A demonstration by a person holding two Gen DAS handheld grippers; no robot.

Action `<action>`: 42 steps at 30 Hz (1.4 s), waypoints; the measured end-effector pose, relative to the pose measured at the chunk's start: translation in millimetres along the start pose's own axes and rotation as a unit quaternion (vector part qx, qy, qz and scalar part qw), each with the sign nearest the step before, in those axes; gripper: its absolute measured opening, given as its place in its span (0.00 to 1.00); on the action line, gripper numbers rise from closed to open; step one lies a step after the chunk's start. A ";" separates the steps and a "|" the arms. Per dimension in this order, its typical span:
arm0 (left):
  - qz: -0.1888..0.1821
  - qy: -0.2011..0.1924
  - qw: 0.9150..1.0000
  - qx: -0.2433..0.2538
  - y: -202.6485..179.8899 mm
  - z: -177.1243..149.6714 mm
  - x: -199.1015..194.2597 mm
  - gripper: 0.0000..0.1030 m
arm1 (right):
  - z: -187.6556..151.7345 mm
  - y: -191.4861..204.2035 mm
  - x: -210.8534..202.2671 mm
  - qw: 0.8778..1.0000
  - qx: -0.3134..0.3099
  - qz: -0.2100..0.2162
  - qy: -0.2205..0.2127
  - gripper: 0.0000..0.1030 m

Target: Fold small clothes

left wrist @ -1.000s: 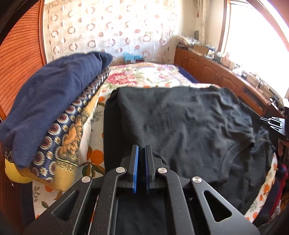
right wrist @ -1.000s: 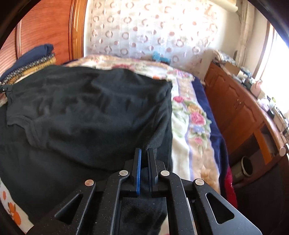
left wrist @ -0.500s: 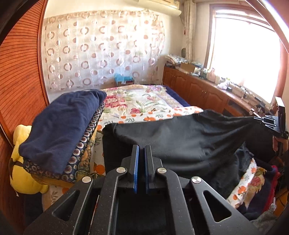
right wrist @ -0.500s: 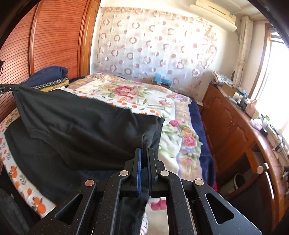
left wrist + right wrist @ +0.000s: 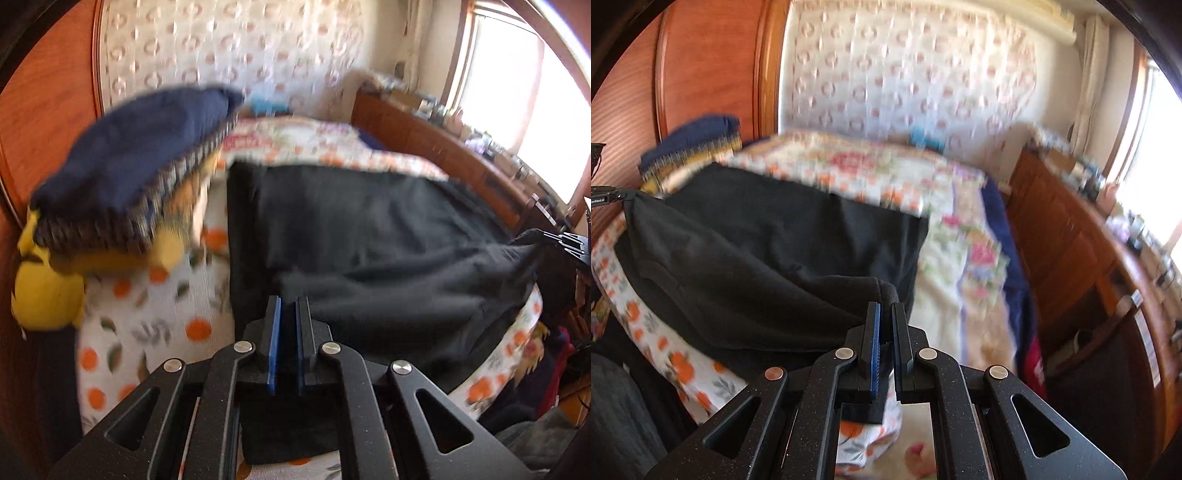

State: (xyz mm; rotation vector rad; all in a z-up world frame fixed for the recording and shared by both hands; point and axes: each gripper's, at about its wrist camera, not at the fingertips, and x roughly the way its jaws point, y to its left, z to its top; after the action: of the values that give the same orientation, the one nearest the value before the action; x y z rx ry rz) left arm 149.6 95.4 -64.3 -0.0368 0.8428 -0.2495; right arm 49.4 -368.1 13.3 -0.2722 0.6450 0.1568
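Note:
A black garment (image 5: 369, 236) lies spread over the flowered bedspread (image 5: 155, 317), with its near edge lifted between both grippers. My left gripper (image 5: 287, 302) is shut on the garment's near left corner; black cloth fills the gap between its blue-lined fingers. In the right wrist view the same garment (image 5: 775, 251) stretches leftward, and my right gripper (image 5: 885, 308) is shut on its near right corner. The right gripper's tip (image 5: 569, 242) shows at the far right of the left wrist view, the left gripper's tip (image 5: 602, 195) at the far left of the right wrist view. Both views are blurred.
A stack of folded cloth, navy on top (image 5: 136, 147), sits on the bed by the wooden headboard (image 5: 48, 110), with a yellow soft toy (image 5: 44, 299) below it. A wooden dresser (image 5: 1071, 236) runs along the bed's right side under a bright window. A patterned curtain (image 5: 905, 66) hangs behind.
Both grippers had lifted the garment's edge up and toward me; now they carry it forward and lower over the rest of the garment. Both stay shut on the cloth.

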 end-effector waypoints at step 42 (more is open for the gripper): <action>-0.079 -0.005 0.995 0.058 -132.5 -51.0 4.8 0.09 | -18.0 130.4 39.2 0.992 0.030 0.121 -0.001 0.37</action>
State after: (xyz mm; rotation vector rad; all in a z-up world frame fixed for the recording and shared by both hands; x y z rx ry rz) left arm 87.7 -30.9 -84.5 0.0049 0.8159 -0.4457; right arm 40.3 -246.9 -50.6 -0.1349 0.6791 0.3688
